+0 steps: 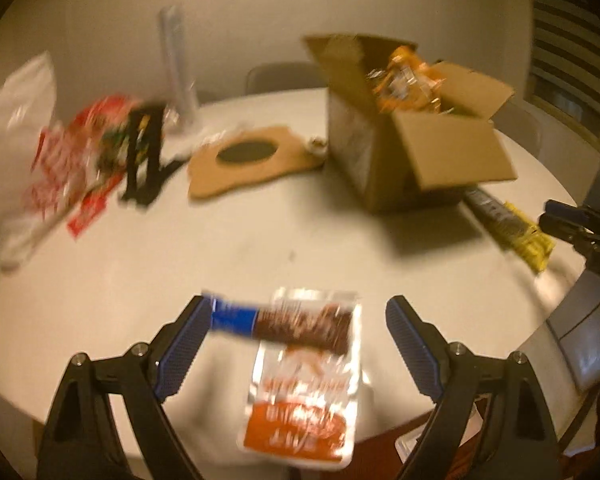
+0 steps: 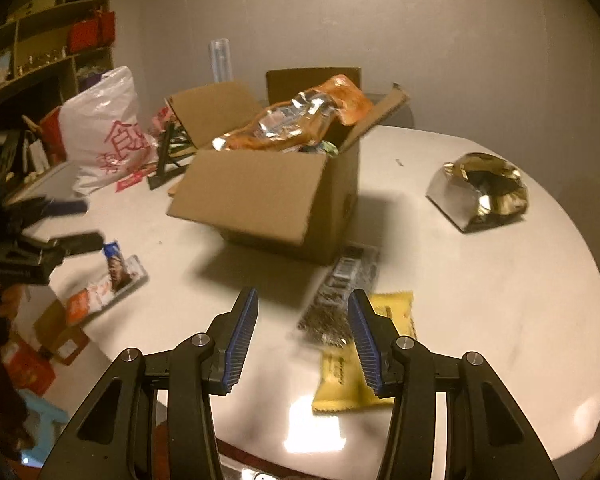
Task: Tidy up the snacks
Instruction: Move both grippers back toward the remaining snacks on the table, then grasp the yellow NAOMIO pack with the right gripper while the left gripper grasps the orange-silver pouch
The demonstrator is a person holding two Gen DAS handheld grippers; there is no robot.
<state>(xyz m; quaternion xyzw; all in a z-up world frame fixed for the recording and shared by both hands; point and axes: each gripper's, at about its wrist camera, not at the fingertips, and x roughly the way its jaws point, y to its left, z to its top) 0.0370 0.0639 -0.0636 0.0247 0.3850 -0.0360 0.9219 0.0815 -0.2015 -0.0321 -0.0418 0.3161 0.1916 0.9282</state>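
Snacks lie scattered around an open cardboard box (image 2: 276,200) on a round white table (image 2: 500,320) as two hand-held grippers hover above the near edge. The left gripper (image 1: 296,340) is spread wide and empty over an orange-and-silver pouch (image 1: 304,392) with a brown-and-blue bar (image 1: 284,322) lying across its top; neither pad touches them. The right gripper (image 2: 303,338) stands partly parted with nothing between its pads, poised over a dark speckled packet (image 2: 336,304) that overlaps a yellow packet (image 2: 348,372), both just beside the box's front corner.

All four items look light, thin and limp, with glossy film that is likely slippery and prone to crumple. The pouch would probably be best pinched across a sealed edge, not its flat face; the bar, seemingly the stiffest, could be taken across its narrow middle. The stacked pairs may drag one another when lifted.

The box, flaps folded outward, already holds a heap of orange and silver foil bags (image 2: 300,120) rising above its rim, so room appears short. A white plastic bag (image 2: 104,132) with red print stands at the table's far left; its contents are hidden. A crumpled gold-and-silver foil wrapper (image 2: 480,192) sits well apart on the right.
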